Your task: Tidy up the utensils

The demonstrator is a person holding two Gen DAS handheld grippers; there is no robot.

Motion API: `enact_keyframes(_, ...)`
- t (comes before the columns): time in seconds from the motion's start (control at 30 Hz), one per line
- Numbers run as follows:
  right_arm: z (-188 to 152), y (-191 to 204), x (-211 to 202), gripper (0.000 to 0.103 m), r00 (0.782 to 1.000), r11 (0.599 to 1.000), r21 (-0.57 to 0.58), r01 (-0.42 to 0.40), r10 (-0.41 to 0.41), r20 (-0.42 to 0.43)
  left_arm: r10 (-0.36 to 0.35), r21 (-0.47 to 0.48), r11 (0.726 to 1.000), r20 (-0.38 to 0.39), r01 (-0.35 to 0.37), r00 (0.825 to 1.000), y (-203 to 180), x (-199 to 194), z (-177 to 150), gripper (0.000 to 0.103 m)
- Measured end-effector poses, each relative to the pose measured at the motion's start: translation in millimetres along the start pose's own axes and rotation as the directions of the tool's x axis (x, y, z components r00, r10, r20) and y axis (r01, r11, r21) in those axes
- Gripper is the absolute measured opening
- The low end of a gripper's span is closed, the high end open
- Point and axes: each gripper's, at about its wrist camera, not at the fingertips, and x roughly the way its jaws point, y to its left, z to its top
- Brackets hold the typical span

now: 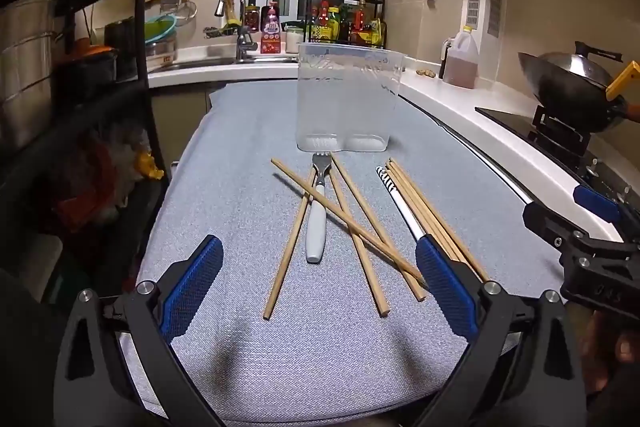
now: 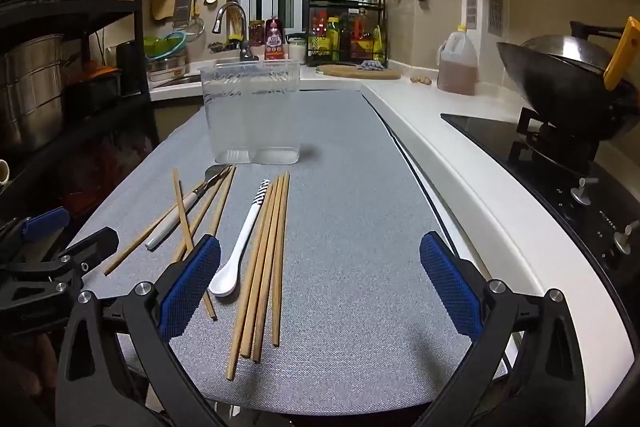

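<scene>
**Utensils loose on table, nothing gripped yet**

Both grippers are held wide apart and empty: left gripper (image 1: 318, 291) low centre of its frame, right gripper (image 2: 320, 287) likewise. A clear two-compartment container (image 1: 346, 99) is stood upright mid-frame on the grey table (image 1: 240, 147), empty, likely the sorting target. The fork (image 1: 318, 211) is lain under crossed chopsticks (image 1: 348, 223). A neat chopstick bundle (image 2: 264, 267) is seen beside the white spoon (image 2: 240, 247), touching it. Sorting is judged not started.

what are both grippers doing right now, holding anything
left gripper: open, holding nothing, above the fork.
right gripper: open, holding nothing, above the chopsticks.
</scene>
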Motion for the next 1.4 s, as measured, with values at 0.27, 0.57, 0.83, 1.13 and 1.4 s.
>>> enact_keyframes(0.27,-0.5,-1.4,1.4,0.097,0.999,0.999,0.005,0.038,-0.038,-0.018,0.006,-0.011,1.0,-0.005,-0.006,1.0,1.4,-1.5,1.9,0.094)
enact_keyframes(0.57,-1.6,-5.8,4.2,0.098,0.998,0.999,0.019,0.046,-0.045,-0.034,0.002,-0.008,1.0,-0.01,-0.002,1.0,1.5,1.0,-1.1,0.094)
enact_keyframes(0.83,-2.0,-5.8,4.4,0.098,0.998,0.999,0.016,0.049,-0.049,-0.03,0.002,-0.01,1.0,-0.009,-0.002,1.0,0.6,0.9,-1.1,0.094)
enact_keyframes(1.13,-2.0,-4.3,4.2,0.098,0.998,0.999,0.005,0.051,-0.05,-0.025,0.002,-0.01,1.0,-0.009,-0.002,1.0,-0.4,0.9,-1.1,0.094)
enact_keyframes(1.4,-2.3,-1.9,3.7,0.098,0.998,0.999,0.001,0.052,-0.052,-0.027,0.001,-0.01,1.0,-0.009,-0.001,1.0,-0.6,1.0,-1.1,0.094)
